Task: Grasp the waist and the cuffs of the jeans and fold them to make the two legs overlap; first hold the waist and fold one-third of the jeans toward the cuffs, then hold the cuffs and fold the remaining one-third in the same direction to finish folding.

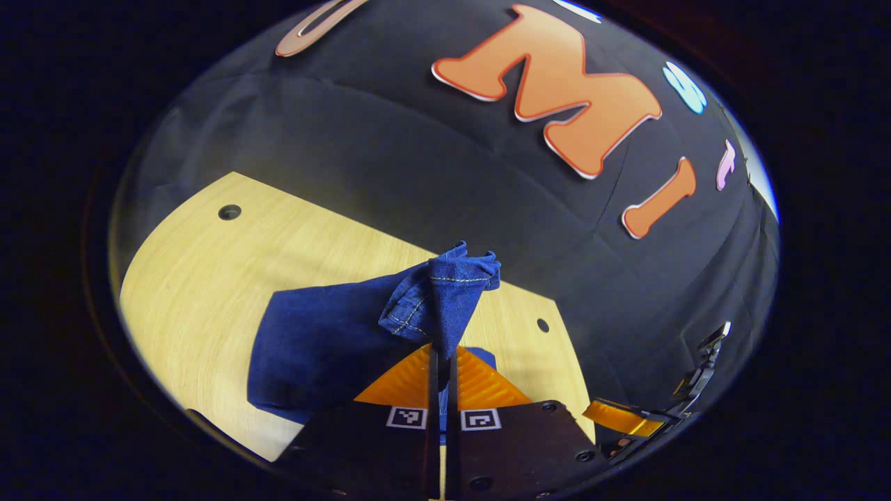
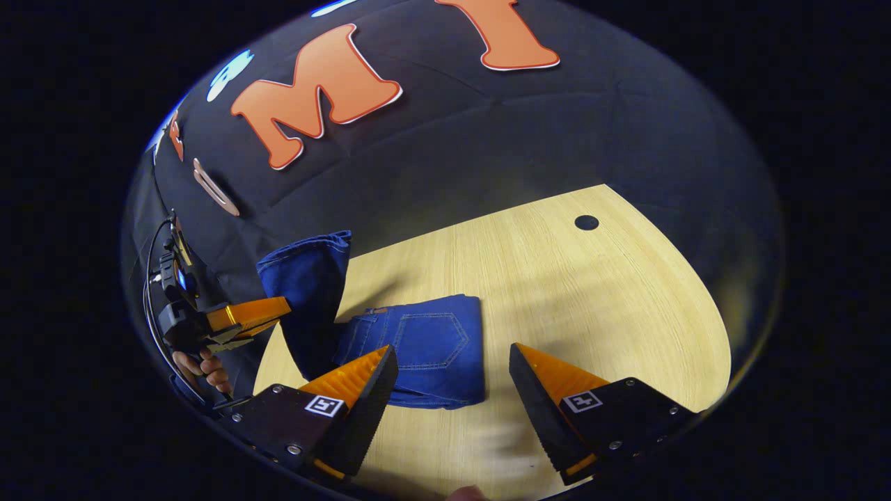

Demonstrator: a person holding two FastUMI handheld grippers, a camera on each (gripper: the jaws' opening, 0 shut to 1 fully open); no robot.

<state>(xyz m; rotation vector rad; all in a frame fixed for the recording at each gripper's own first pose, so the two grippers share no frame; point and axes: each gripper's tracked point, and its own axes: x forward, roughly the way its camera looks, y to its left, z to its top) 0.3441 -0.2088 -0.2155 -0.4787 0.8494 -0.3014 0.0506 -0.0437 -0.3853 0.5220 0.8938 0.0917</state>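
Dark blue jeans (image 1: 313,348) lie on the wooden table (image 1: 209,278). My left gripper (image 1: 442,353) is shut on the cuff end (image 1: 445,289), which bunches up above its fingertips, lifted off the table. In the right gripper view, the waist part with a back pocket (image 2: 431,344) lies folded flat on the table (image 2: 571,292). The leg (image 2: 310,278) rises from it to the left gripper (image 2: 282,309), held by a hand (image 2: 202,369). My right gripper (image 2: 452,362) is open just above the folded waist part, with nothing between its fingers.
The table has round holes (image 1: 229,212) (image 2: 586,223) near its far corners. The booth's black cloth wall stands right behind the table's far edge. Bare wood stretches to the right of the jeans in the right gripper view.
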